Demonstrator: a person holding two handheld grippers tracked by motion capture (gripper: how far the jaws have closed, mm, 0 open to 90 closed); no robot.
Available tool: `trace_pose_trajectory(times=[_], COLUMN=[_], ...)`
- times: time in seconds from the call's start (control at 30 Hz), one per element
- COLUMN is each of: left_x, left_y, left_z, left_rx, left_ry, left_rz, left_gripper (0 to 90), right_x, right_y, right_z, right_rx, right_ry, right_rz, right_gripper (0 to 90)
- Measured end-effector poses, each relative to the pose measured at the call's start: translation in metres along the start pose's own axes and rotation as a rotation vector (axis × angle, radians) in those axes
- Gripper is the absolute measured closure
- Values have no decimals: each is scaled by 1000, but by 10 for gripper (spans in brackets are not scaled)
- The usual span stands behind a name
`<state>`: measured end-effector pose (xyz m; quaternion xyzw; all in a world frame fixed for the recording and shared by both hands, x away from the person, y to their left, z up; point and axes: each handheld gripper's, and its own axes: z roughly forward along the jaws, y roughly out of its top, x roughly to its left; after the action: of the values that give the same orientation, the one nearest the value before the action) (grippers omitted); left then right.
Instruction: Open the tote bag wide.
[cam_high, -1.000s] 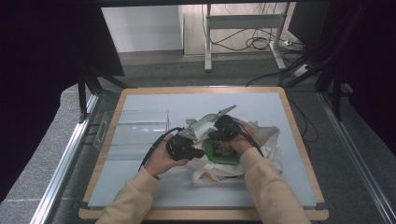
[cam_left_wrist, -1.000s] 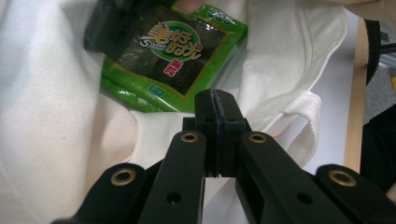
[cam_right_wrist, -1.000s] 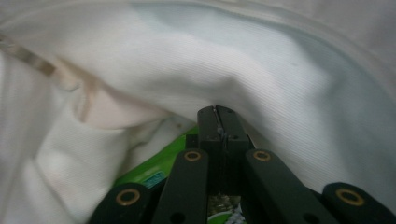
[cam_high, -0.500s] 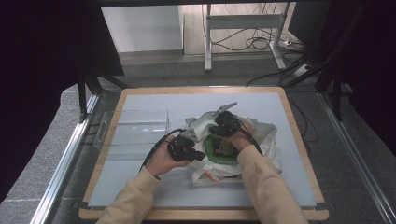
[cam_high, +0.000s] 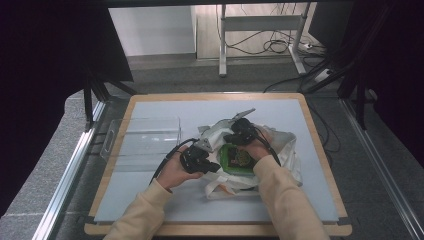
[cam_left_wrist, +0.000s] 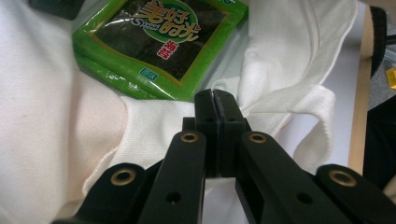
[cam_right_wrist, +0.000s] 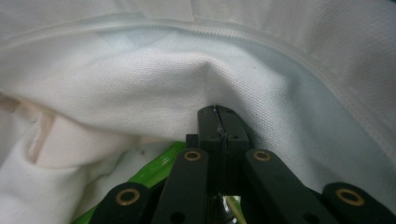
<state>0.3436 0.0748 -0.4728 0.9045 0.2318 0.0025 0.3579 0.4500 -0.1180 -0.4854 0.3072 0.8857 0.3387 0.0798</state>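
Soft white cloth bag (cam_left_wrist: 56, 140), limp and light: left gripper (cam_left_wrist: 215, 95) and right gripper (cam_right_wrist: 217, 112) pinched closed at its rim; seaweed packet (cam_left_wrist: 163, 42) ahead

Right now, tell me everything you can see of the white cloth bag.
The white cloth bag lies crumpled on the pale mat, right of the clear tray. It looks like woven cotton, with stitched hems and a loop handle. Its mouth is spread open around a green seaweed packet that rests inside. The left hand-held gripper is shut on a fold of its edge; the right hand-held gripper is shut against the fabric.
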Motion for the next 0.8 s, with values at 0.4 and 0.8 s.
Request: trace_pose_trajectory(times=[0.4, 0.8], left_x=[0, 0], left_y=[0, -1], left_z=[0, 1], left_rx=[2, -2], left_ry=[5, 4], left_rz=[3, -10], left_gripper=[900, 900], right_x=[10, 19], right_y=[-16, -47], right_z=[-65, -98], right_rx=[9, 107], right_ry=[-34, -57], right_rz=[-9, -12], right_gripper=[881, 886])
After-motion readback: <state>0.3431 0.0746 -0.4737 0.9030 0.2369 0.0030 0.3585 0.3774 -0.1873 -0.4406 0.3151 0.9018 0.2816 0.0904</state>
